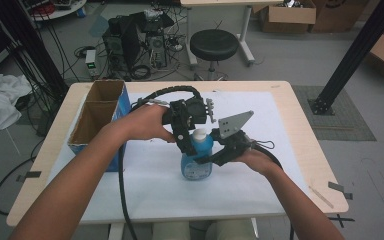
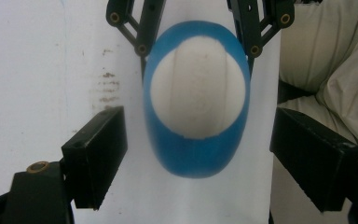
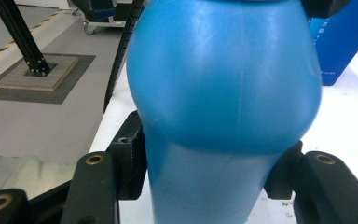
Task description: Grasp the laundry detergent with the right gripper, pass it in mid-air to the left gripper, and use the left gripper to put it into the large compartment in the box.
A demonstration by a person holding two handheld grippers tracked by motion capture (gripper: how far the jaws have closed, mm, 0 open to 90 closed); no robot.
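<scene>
A blue bottle [image 1: 196, 162] with a white cap [image 1: 199, 134] stands upright on the white mat. My right gripper [image 1: 208, 159] comes in from the right and is shut on the bottle's body; in the right gripper view the bottle [image 3: 223, 93] sits between its pads [image 3: 131, 156], which press on both sides. My left gripper [image 1: 192, 141] hangs above the bottle, pointing down. In the left gripper view the cap [image 2: 196, 88] and blue shoulder [image 2: 196, 161] lie between the jaws of this gripper [image 2: 198, 154], which stand open with a gap on each side.
An open blue cardboard box [image 1: 97, 117] stands at the table's left side, close to the left forearm; its blue wall [image 3: 340, 42] shows behind the bottle. White mat [image 1: 260, 190] lies bare on the right and in front. A black stool [image 1: 214, 45] stands beyond the table.
</scene>
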